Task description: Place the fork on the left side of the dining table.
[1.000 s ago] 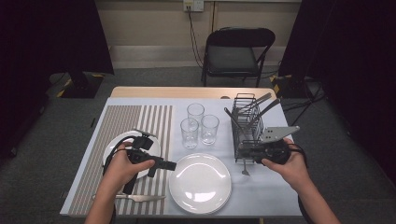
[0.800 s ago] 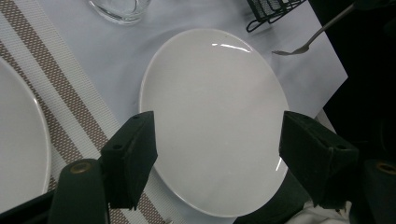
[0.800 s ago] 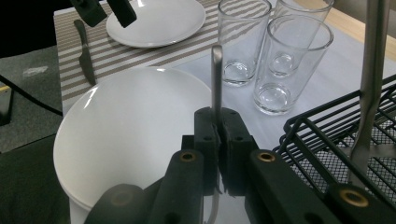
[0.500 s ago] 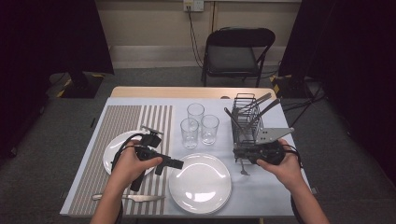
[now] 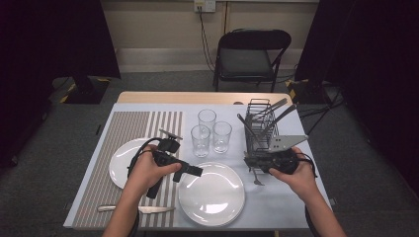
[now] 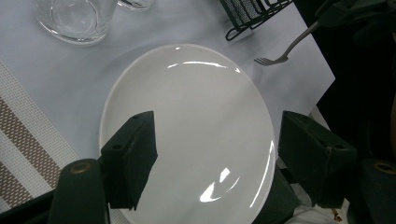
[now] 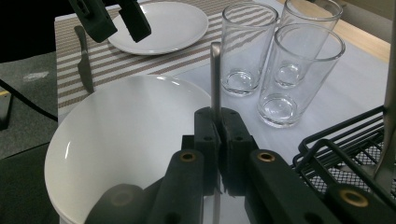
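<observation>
My right gripper (image 5: 248, 161) is shut on the handle of a metal fork (image 7: 215, 74); in the high view the fork (image 5: 256, 177) hangs tines-down over the table, just right of the large white plate (image 5: 211, 195). In the right gripper view its jaws (image 7: 218, 116) pinch the handle above that plate's (image 7: 126, 126) rim. My left gripper (image 5: 191, 171) stands open at the plate's left edge. Between its wide jaws (image 6: 219, 163) the plate (image 6: 196, 116) lies bare, and the fork's tines (image 6: 268, 59) show beyond it.
Three clear glasses (image 5: 207, 133) stand mid-table. A black wire rack (image 5: 262, 128) with utensils stands to their right. A smaller white plate (image 5: 121, 158) and a knife (image 5: 133, 209) lie on the striped placemat (image 5: 113, 133). A folding chair (image 5: 247, 54) stands beyond the table.
My left gripper has moved right, from over the small plate to the large plate's left edge. The right gripper has kept its place with the fork.
</observation>
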